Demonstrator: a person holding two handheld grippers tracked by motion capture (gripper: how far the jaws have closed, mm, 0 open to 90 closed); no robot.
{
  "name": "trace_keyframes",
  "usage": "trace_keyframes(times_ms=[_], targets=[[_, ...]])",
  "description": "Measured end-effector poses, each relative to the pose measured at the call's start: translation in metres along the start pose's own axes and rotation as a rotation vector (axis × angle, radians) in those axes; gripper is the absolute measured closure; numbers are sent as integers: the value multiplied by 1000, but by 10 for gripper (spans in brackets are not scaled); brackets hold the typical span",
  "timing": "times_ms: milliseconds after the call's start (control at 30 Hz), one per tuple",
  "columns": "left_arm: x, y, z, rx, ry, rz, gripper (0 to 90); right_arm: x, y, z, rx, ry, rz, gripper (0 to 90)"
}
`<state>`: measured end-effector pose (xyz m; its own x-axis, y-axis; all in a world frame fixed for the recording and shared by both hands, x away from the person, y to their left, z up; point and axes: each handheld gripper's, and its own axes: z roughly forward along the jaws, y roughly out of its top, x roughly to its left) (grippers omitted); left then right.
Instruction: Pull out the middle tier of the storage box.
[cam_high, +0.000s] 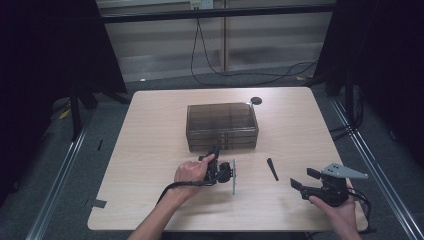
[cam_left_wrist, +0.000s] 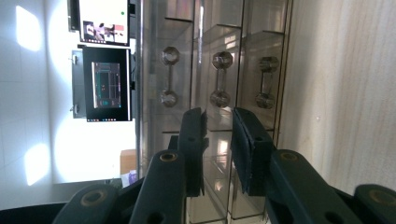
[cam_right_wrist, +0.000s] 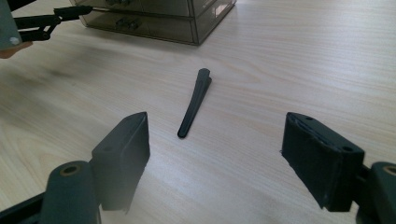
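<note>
High view first: black clip flat on the wooden table, well in front of the smoky drawer box and between the two grippers, nearer the right one.

Right gripper spread wide, holding nothing, low over the table and aimed at the clip, seen in the right gripper view lying apart from both jaws.

Left gripper rolled onto its side at the box front, jaws only a narrow gap apart, nothing between them. Middle drawer handle visible just beyond that gap in the left gripper view; contact impossible to judge.

Likely trouble:
- Thin and flat against the wood, so probably skidding away or flipping if pinched at the tapered end or from too high.
- Light box, so perhaps sliding whole under a pull on a handle without bracing.

Long axis running near-to-far with a slight lean. Broad end toward the box, narrow tip toward the person.
</note>
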<state>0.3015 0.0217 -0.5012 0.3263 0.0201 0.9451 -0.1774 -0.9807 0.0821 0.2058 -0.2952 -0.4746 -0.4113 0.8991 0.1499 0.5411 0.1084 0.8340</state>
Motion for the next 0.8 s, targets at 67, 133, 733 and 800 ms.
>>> trace_keyframes(times_ms=[67, 133, 733, 800], targets=[[0, 1, 4, 12, 0, -8, 751, 0, 0, 0, -2, 3, 4, 235], [0, 3, 7, 26, 3, -1, 752, 0, 0, 0, 0, 2, 1, 235], [-8, 10, 19, 38, 11, 27, 729, 1, 0, 1, 16, 14, 0, 221], [-10, 10, 21, 49, 0, 21, 729, 1, 0, 1, 14, 14, 2, 221]])
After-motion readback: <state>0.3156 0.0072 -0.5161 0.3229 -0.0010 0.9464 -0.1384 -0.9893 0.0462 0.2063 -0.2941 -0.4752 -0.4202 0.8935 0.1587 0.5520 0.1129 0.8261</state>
